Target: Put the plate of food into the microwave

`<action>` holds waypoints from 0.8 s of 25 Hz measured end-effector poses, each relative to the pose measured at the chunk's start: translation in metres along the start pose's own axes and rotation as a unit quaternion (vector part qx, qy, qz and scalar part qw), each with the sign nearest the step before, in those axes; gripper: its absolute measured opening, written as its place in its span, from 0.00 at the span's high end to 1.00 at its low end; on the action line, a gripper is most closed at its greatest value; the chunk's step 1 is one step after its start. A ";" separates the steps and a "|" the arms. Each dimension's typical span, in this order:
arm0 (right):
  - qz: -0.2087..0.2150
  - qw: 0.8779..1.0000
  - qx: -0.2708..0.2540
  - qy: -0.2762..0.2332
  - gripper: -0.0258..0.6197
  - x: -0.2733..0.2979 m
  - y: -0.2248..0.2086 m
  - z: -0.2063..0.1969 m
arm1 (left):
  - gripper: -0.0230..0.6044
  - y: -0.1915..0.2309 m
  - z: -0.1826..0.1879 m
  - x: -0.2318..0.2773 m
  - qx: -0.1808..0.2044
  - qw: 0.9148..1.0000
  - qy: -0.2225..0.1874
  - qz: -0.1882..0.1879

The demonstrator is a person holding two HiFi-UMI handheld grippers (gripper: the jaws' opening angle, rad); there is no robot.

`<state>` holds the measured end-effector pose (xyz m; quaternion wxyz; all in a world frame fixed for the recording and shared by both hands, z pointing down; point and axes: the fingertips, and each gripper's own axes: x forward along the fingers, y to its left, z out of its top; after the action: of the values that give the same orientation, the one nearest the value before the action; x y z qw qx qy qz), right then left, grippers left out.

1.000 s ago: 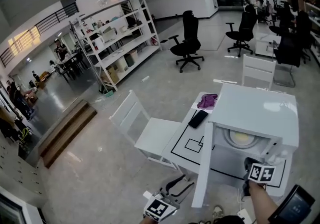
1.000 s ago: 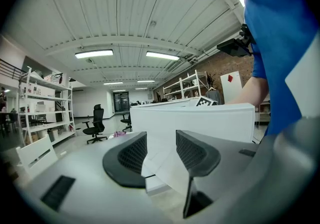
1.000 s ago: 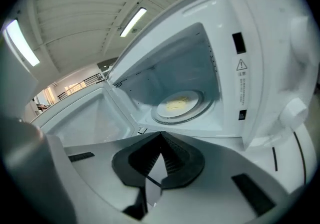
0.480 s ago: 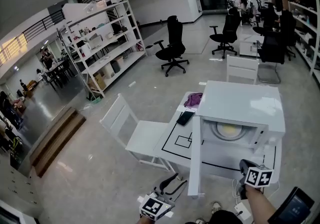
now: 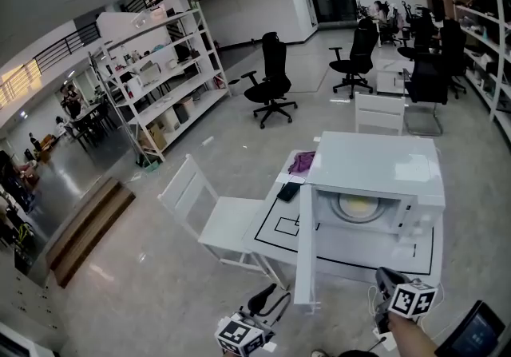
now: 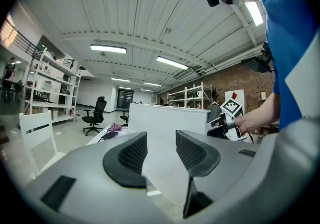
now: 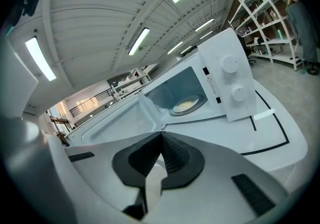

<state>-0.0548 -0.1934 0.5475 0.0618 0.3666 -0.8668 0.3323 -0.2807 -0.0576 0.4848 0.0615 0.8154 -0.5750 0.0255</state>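
We see the plate of food (image 5: 358,206) sitting inside the microwave (image 5: 375,162), whose door (image 5: 304,251) stands wide open. Our left gripper (image 6: 156,144) holds its jaws apart with nothing between them, and our right gripper (image 7: 160,140) is closed tight and empty.

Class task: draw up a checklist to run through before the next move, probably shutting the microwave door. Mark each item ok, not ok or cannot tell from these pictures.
1. The plate of food is inside the microwave: ok.
2. The plate sits fully behind the door frame: cannot tell.
3. The door stands wide open, with nothing in its swing: ok.
4. The right hand-held gripper is shut and empty, free to push: ok.
5. The left hand-held gripper has its jaws apart and holds nothing: ok.
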 end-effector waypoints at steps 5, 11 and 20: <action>0.028 1.000 -0.007 0.000 0.96 -0.024 0.012 -0.006 | 0.72 -0.009 -0.008 -0.018 -0.038 0.999 -0.012 0.031; 0.047 0.999 -0.022 0.003 0.96 -0.052 0.014 -0.012 | 0.92 -0.023 -0.014 -0.032 -0.067 0.995 -0.022 0.074; 0.060 0.998 -0.031 0.008 0.96 -0.072 0.014 -0.020 | 0.95 -0.047 -0.004 -0.038 -0.052 0.995 -0.027 0.078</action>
<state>-0.0149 -0.1316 0.5303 0.0602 0.3091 -0.8965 0.3116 -0.2488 -0.0058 0.4812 0.0857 0.7640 -0.6391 -0.0220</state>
